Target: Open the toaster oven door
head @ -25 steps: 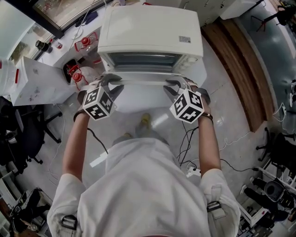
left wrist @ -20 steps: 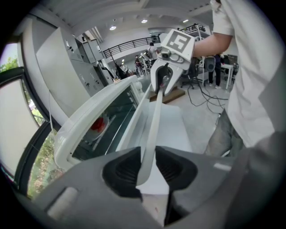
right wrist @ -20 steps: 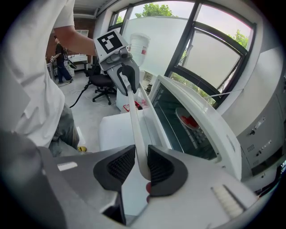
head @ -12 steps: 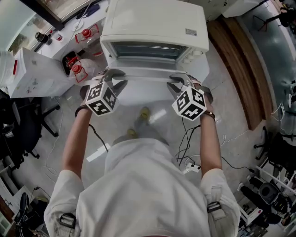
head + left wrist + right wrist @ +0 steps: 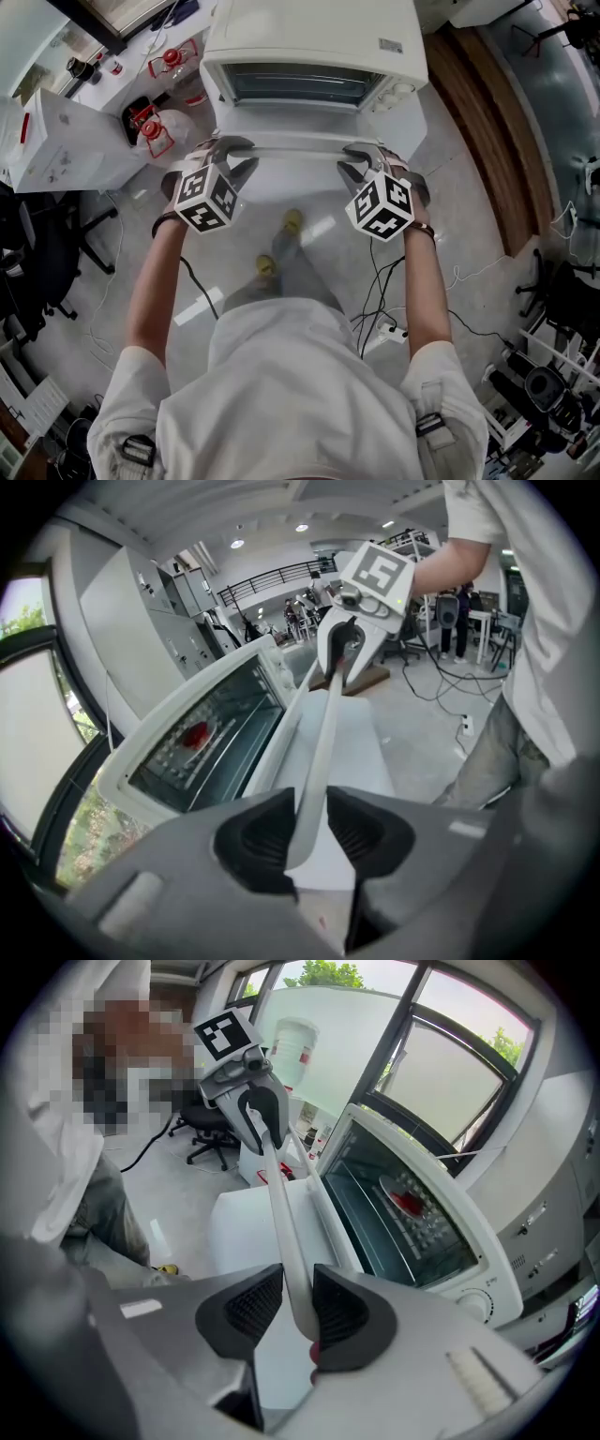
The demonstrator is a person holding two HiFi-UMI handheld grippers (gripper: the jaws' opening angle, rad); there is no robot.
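The white toaster oven (image 5: 309, 33) stands ahead with its door (image 5: 300, 183) swung well down and the cavity (image 5: 295, 86) showing. The pale handle bar (image 5: 295, 150) runs along the door's free edge. My left gripper (image 5: 236, 153) is shut on the bar's left end, the bar (image 5: 323, 733) passing between its pads (image 5: 267, 832). My right gripper (image 5: 354, 159) holds the right end. Its jaws have just been opening a little, but the bar (image 5: 281, 1213) still sits pinched between the pads (image 5: 333, 1307). Something red (image 5: 405, 1201) lies inside the oven.
Red-capped bottles (image 5: 150, 131) and a white box (image 5: 56, 150) stand left of the oven. A black chair (image 5: 37, 262) is further left. Cables (image 5: 384, 281) and a power strip (image 5: 389, 330) lie on the floor at right. My yellow shoes (image 5: 267, 265) are below the door.
Both grippers have come down and toward me with the handle. The door has swung further down, and more of the oven's cavity shows.
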